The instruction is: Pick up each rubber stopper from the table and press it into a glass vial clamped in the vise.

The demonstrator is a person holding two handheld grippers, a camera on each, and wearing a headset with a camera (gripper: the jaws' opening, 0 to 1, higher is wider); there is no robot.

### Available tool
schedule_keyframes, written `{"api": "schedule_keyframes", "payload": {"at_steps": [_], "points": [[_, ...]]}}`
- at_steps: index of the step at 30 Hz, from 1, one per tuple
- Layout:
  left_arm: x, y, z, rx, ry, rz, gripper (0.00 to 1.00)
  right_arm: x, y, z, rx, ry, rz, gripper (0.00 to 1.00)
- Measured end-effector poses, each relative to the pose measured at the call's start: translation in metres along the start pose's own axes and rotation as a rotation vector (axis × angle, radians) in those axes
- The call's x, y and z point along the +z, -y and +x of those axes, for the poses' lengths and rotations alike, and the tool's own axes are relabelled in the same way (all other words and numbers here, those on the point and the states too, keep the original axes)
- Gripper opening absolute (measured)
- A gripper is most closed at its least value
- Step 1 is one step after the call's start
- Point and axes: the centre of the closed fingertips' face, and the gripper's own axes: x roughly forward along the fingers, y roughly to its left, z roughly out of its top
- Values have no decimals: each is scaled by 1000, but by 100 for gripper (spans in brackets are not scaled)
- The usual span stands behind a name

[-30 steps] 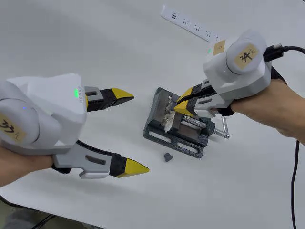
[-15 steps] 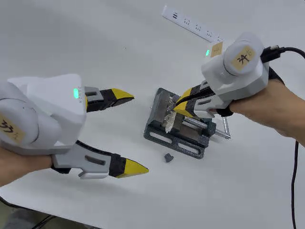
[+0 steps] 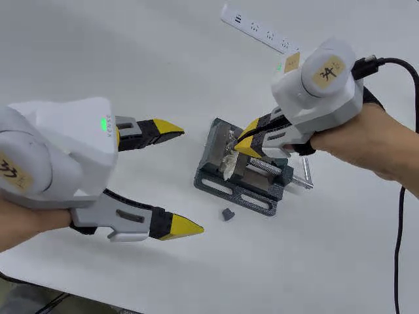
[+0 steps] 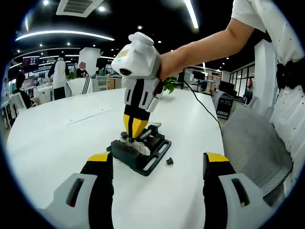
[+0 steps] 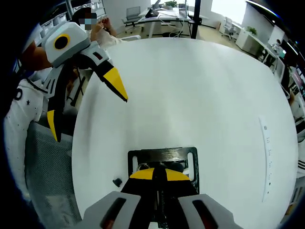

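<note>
Stopper [image 3: 227, 214] beside vise [image 3: 262, 199], power strip [image 3: 258, 29] beyond

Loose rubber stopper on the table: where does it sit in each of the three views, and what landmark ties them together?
Head view: stopper just below centre, under the near edge of the vise.
Left gripper view: stopper near centre, right of the vise.
Right gripper view: stopper lower left, left of the vise.
Shared landmark: the vise, always beside it.

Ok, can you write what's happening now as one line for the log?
left gripper: open, away from vise | right gripper: shut, tips over vise | stopper: on table by vise
</note>
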Motion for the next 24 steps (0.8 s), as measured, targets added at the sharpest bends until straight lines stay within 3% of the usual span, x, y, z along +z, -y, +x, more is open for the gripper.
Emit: {"api": "schedule_keyframes", "payload": {"at_steps": [24], "points": [[4,-4,-1,7,16,0,75,0,-1,3,4,-61,-32,1]]}}
